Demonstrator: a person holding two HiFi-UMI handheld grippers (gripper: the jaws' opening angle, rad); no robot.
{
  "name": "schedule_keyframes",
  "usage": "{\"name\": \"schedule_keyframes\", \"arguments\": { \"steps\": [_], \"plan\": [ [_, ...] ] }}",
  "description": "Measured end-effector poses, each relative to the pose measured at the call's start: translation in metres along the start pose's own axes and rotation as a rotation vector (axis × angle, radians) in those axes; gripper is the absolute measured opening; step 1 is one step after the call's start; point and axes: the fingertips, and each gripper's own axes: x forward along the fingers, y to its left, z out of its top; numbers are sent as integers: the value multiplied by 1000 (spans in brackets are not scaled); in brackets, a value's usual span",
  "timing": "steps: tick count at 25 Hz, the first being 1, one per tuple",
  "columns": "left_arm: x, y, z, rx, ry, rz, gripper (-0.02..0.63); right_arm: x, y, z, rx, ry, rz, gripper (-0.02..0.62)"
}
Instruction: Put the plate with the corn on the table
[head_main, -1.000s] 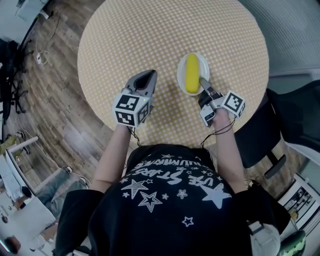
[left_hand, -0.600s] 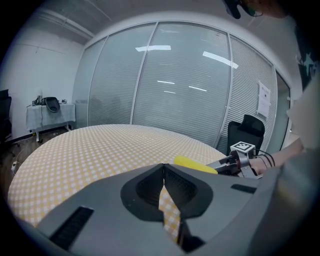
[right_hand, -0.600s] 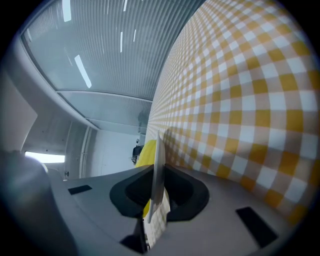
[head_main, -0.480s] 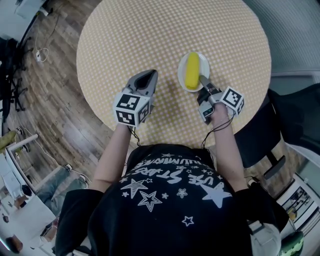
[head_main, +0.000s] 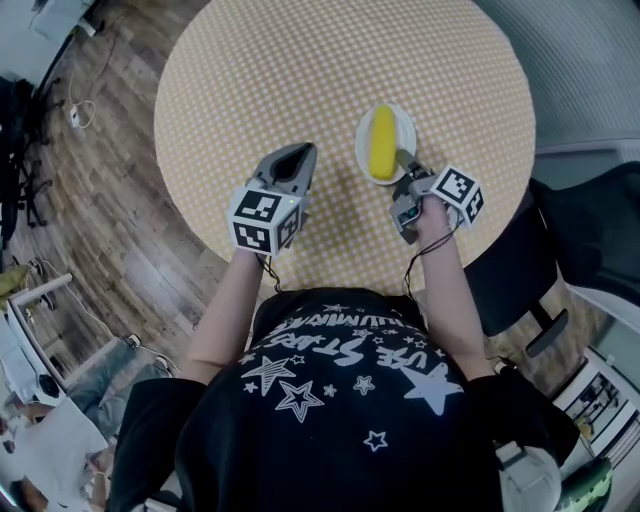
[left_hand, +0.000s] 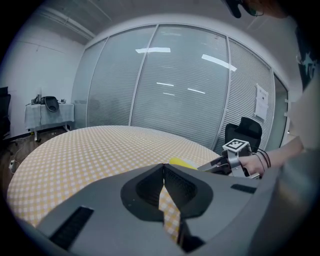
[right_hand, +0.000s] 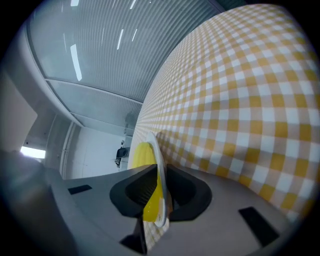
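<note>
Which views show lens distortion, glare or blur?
Head view: sharp, evenly lit, no glare on the table. Left gripper view: fisheye curves the glass wall, which carries bright light streaks. Right gripper view: tilted, checks bulge; plate and corn slightly soft.

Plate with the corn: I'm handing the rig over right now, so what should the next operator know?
The right claw is shut on the near rim of the plate.
The left claw is shut and empty, over the table, apart from the plate.
The corn lies on the plate, at the table's right side. Whether the plate touches the cloth is unclear.
Left to do: confirm it rests flat, open the right claw, withdraw.
</note>
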Motion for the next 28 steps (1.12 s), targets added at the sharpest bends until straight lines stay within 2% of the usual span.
{"name": "schedule_keyframes", "arguments": {
  "steps": [5,15,19,22,25,28],
  "plan": [
    [-9,-1,9,2,-17,2,8,-1,1,0,-66,19,-78,52],
    [-28,-6,12,20,-38,-13,8,-23,-4,-5,-129,8,-157,60],
    [-38,-10,12,27,-60,-29,8,-38,0,-4,-131,-34,-136,60],
    [-56,-12,16,38,-87,-49,8,-51,28,-8,-162,-95,-53,58],
    [-78,-17,17,50,-108,-69,8,-70,62,-17,-233,-162,45,58],
    [-101,-26,11,62,-119,-95,8,-92,80,-31,-338,-202,51,58]
  ]
}}
